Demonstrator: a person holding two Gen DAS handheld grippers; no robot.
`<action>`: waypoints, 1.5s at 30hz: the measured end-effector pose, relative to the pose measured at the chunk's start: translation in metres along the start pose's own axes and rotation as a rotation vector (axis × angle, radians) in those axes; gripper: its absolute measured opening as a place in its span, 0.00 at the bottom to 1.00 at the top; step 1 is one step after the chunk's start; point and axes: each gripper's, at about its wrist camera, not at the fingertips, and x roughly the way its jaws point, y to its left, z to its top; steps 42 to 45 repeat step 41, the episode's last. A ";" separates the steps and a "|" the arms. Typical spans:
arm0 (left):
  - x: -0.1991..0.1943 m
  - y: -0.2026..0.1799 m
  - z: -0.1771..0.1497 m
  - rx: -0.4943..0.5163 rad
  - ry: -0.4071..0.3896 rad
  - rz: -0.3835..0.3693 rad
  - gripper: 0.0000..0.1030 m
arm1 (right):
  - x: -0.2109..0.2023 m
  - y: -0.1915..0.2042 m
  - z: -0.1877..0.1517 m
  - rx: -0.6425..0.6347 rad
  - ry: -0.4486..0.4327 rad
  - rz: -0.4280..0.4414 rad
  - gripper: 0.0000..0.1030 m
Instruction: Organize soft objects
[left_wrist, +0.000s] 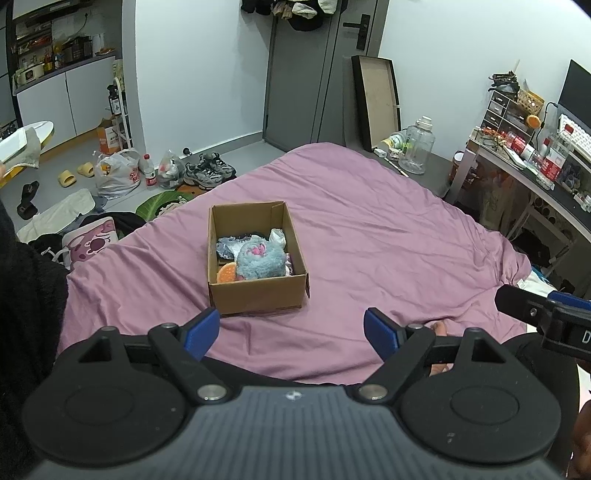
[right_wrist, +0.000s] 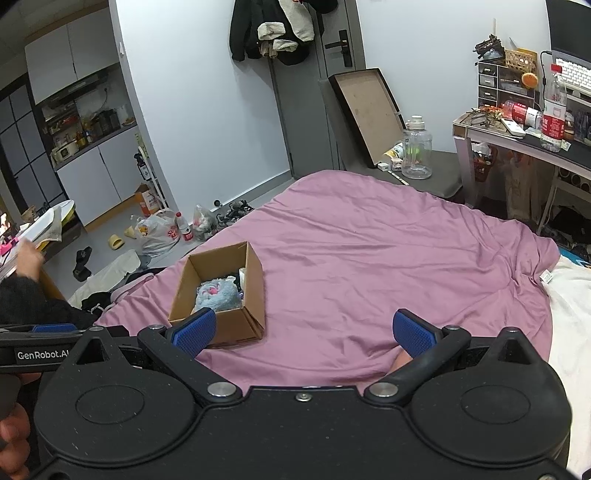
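Cardboard box (left_wrist: 255, 291) on purple sheet (left_wrist: 369, 236): blue plush (left_wrist: 258, 260) on top hides most contents. Left gripper (left_wrist: 291, 328) and right gripper (right_wrist: 303, 332) both spread, empty, near box.

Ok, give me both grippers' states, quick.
Left gripper: open, holding nothing, above the purple bedsheet.
Right gripper: open, holding nothing.

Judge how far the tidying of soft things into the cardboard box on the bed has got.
Done: the cardboard box already holds a blue plush toy, an orange soft piece and some cloth. In hand: nothing; the left claw and right claw are both open and empty. Left: no loose soft item shows on the purple bedspread, so sorting looks finished.
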 end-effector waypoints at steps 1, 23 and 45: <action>0.000 0.000 0.000 0.001 0.000 0.001 0.82 | 0.000 0.000 0.000 -0.001 0.000 0.001 1.00; 0.001 0.003 -0.001 -0.002 0.001 0.004 0.82 | 0.005 -0.003 -0.004 0.006 0.010 -0.011 1.00; 0.008 0.003 -0.004 0.003 0.001 0.003 0.82 | 0.013 -0.005 -0.009 0.003 0.031 -0.016 1.00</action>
